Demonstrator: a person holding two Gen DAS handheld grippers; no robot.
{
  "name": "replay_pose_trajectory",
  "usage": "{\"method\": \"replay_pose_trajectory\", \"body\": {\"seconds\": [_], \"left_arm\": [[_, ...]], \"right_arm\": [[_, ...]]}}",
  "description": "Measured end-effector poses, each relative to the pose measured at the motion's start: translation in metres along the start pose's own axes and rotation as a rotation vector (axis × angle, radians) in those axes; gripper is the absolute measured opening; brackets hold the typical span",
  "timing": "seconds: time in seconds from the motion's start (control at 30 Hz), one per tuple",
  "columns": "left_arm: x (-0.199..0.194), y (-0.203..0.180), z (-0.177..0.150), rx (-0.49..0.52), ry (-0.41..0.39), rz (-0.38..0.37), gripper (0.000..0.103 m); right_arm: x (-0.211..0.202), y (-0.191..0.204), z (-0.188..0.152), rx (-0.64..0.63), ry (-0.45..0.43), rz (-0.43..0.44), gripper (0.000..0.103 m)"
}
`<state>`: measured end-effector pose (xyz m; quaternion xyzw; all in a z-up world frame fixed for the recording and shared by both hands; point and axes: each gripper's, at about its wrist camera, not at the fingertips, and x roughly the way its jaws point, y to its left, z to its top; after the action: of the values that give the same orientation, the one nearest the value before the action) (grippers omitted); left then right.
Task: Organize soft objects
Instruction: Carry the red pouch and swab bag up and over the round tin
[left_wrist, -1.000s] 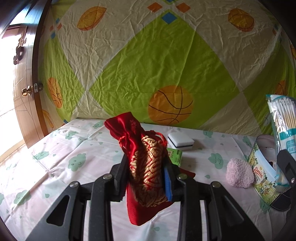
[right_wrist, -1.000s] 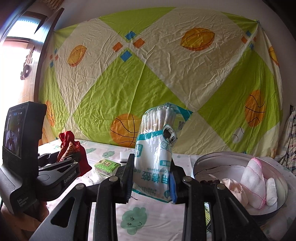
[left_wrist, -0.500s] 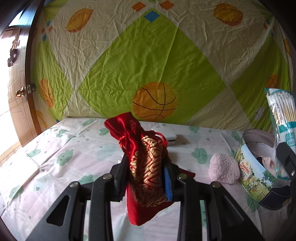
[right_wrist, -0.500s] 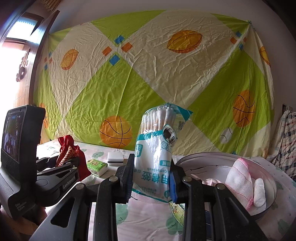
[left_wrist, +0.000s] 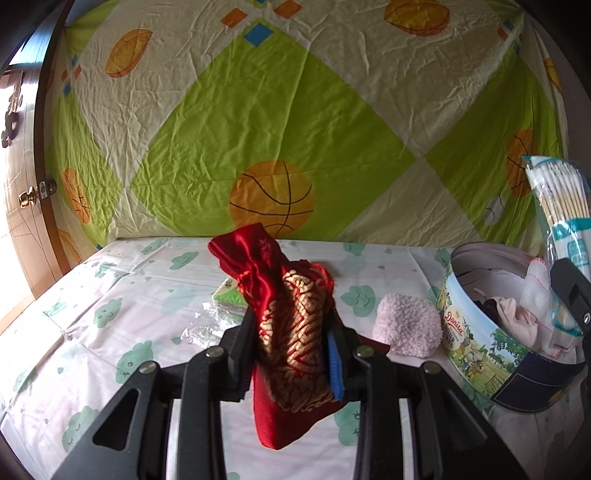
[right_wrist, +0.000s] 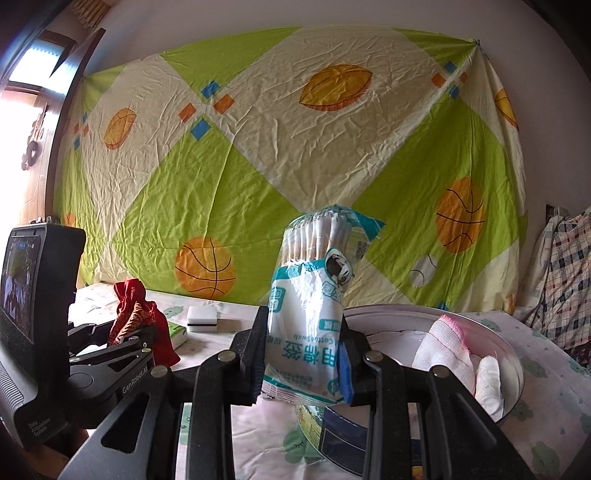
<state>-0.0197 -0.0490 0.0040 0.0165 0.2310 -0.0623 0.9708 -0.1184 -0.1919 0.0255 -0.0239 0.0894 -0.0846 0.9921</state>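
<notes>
My left gripper (left_wrist: 293, 341) is shut on a red and gold drawstring pouch (left_wrist: 291, 325), held upright above the bed sheet. My right gripper (right_wrist: 304, 356) is shut on a pack of cotton swabs (right_wrist: 314, 306), which stands upright just left of the round cookie tin (right_wrist: 513, 369). In the left wrist view the tin (left_wrist: 476, 332) sits at the right with pale cloths inside, and the swab pack (left_wrist: 557, 206) rises above it. A fluffy pink pad (left_wrist: 406, 325) lies on the sheet beside the tin. The left gripper with the pouch (right_wrist: 138, 317) shows at the left of the right wrist view.
A green tissue packet (left_wrist: 229, 295) lies behind the pouch, and a white sponge block (right_wrist: 201, 317) rests farther back. A patterned sheet (left_wrist: 258, 129) hangs behind the bed. A wooden door (left_wrist: 22, 166) stands at the left, and plaid fabric (right_wrist: 565, 273) at the right.
Both grippers have shifted to the right with their loads. The tin has come nearer in both views, and the pink pad now lies closer to the pouch.
</notes>
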Motion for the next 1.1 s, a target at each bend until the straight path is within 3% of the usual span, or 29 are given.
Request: {"method": "replay_pose_trajectory", "body": {"seconds": [1.1], "left_arm": [[-0.021,-0.094,0.019,0.077,-0.039,-0.118,0.032]], "right_arm": [[-0.013,-0.098,0.004,0.03,-0.033,-0.144,0.034]]}}
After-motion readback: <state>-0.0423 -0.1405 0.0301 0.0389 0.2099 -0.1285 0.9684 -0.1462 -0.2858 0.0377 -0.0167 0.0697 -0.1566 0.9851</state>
